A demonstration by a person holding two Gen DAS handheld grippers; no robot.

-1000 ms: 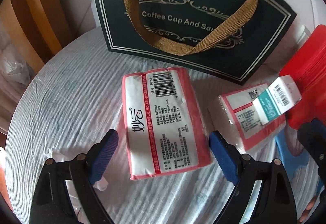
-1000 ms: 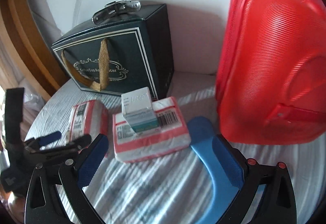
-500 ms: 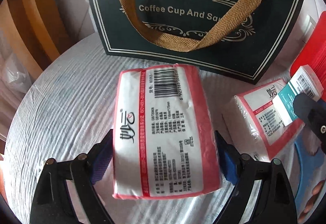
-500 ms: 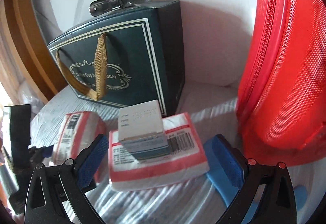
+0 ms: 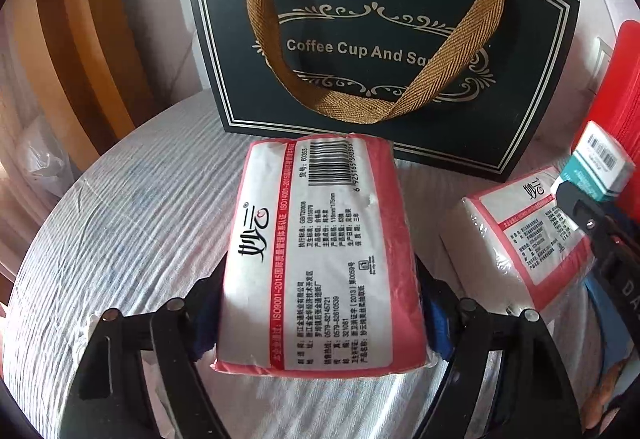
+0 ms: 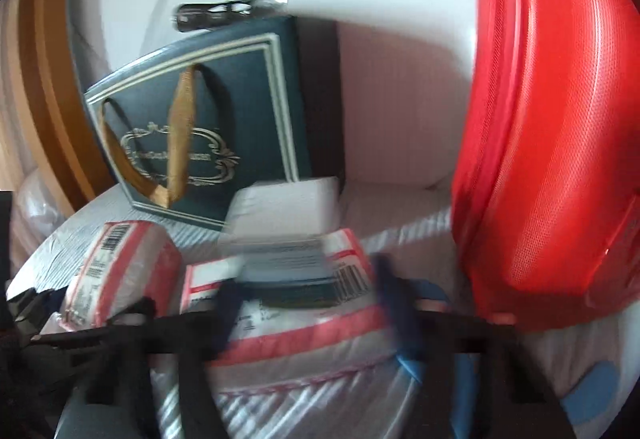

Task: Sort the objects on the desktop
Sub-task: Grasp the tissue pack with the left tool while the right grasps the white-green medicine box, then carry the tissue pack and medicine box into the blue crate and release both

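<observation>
left gripper point(image 5: 318, 315): jaws have just been closing, pads clamp the near tissue pack point(image 5: 320, 251) at 6 o'clock of the gift bag point(image 5: 380, 51) | right gripper point(image 6: 308, 303): jaws have just been closing around the small box point(image 6: 286, 227) atop the second tissue pack point(image 6: 296, 335), contact blurred, cannot tell

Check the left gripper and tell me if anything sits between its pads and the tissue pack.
Nothing visible does. The left gripper has just been closing, with the tissue pack directly between its blue pads, which sit at its sides.
</observation>
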